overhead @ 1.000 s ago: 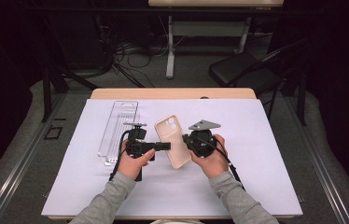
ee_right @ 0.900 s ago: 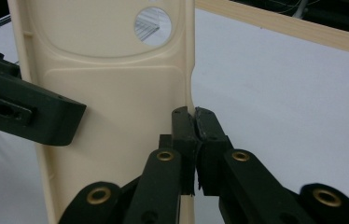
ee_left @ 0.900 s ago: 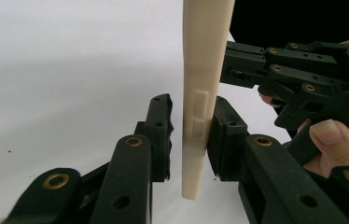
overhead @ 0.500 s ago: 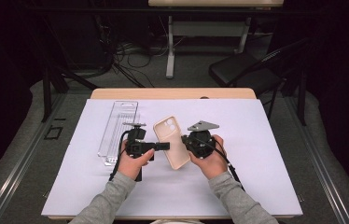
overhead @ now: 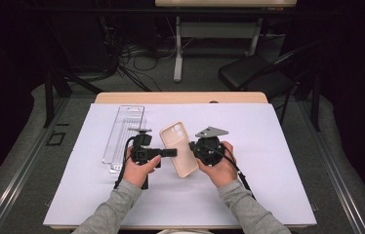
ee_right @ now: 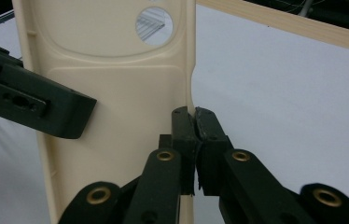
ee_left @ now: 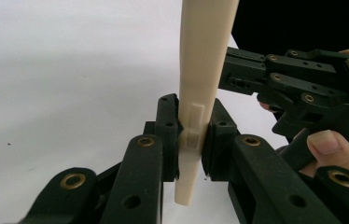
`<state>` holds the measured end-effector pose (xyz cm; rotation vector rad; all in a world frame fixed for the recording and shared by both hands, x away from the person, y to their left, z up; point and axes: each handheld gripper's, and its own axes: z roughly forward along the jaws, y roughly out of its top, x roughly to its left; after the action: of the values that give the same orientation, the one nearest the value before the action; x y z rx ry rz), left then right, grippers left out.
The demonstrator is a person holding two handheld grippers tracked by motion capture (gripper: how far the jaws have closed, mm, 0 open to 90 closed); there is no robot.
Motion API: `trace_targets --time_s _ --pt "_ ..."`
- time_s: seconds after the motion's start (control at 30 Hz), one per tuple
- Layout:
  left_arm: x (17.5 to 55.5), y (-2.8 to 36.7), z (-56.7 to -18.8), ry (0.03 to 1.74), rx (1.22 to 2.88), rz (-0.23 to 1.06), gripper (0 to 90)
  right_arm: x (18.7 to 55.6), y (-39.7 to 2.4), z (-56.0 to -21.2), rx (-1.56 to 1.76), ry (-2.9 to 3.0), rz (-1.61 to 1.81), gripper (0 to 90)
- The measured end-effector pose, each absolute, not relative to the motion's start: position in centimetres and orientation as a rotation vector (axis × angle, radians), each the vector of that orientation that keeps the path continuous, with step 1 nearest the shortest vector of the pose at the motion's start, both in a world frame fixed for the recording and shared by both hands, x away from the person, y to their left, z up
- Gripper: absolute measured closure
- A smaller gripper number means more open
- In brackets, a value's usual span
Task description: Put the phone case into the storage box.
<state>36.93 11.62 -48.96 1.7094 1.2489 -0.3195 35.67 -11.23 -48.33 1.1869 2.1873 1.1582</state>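
Left tongs (ee_left: 191,135) have just been closing and now clamp the case (overhead: 179,148) on its 9 o'clock edge. Right tongs (ee_right: 195,126) sit clamped on its 3 o'clock edge. Judgement: 2-handed hold secured. Case is held above the surface (overhead: 278,161), mid-surface; long axis 11-to-5, camera cutout end toward 11 o'clock.

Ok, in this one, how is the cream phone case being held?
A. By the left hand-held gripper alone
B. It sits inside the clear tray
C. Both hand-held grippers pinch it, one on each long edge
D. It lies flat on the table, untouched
C: the left hand-held gripper clamps one edge of the phone case, and the right hand-held gripper pinches the opposite edge.
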Motion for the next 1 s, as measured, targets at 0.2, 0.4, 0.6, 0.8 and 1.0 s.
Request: trace_targets --time_s 0.2,0.4,0.6,0.8,1.0 --pt "36.98 11.7 -49.03 1.252 1.706 -0.323 79.7 35.65 -11.21 -48.33 1.188 2.187 1.161 87.7" --pt "36.96 11.71 -49.01 1.251 1.707 -0.325 80.0 35.63 -11.18 -48.35 1.187 2.187 1.16 87.7" --pt "36.9 11.71 -48.93 1.248 1.708 -0.318 80.2 35.65 -11.19 -48.35 1.188 2.19 1.167 87.5" --pt "36.87 11.77 -48.9 1.239 1.706 -0.31 80.3 35.66 -11.21 -48.32 1.189 2.189 1.177 87.3" --pt "36.86 11.85 -48.87 1.237 1.702 -0.306 80.4 35.64 -11.2 -48.28 1.186 2.184 1.185 86.7"
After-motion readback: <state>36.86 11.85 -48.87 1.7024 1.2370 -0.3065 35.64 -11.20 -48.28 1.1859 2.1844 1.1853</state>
